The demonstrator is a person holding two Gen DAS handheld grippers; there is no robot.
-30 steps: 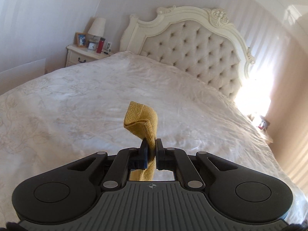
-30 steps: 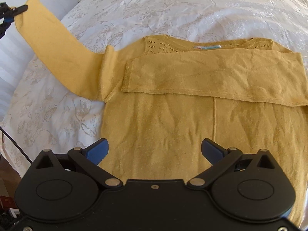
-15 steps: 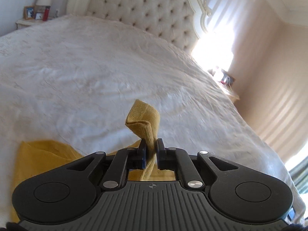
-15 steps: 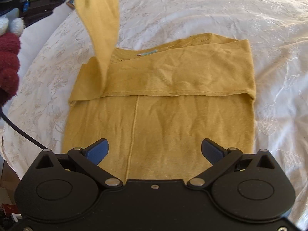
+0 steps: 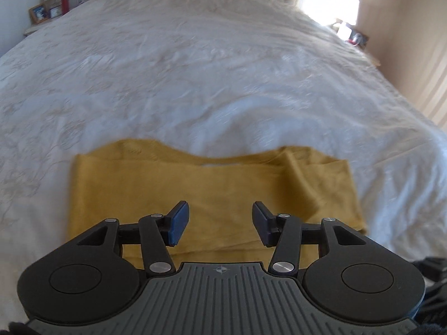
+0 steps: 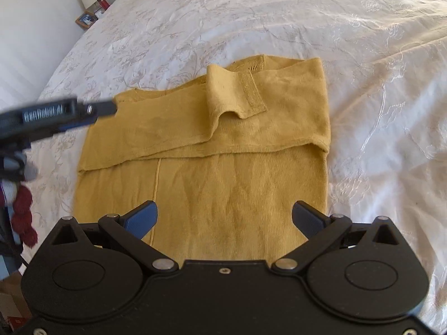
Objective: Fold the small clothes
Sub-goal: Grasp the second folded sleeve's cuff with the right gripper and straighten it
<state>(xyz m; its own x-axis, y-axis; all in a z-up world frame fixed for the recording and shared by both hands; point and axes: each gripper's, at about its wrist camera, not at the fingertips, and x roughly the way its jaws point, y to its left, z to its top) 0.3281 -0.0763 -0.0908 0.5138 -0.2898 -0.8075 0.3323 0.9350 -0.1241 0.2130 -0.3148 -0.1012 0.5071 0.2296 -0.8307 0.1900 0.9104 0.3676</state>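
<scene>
Only one text visible: blurred white letters on side of left gripper [image 6: 60,113], in right wrist view, not clearly readable. Small cross-in-circle sign on grey ribbed body [image 5: 220,270] in left wrist view.

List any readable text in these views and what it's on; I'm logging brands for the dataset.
Raised lettering on the side of the left hand-held gripper: blurred, not legible.
Neck label inside the yellow sweater: too small to read.
Framed pictures on the nightstand: nothing readable.

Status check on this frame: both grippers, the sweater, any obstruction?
Left gripper opening, nothing between jaws. Right gripper open, empty. Yellow sweater on bed, both sleeves folded across. Nothing obstructing.
</scene>
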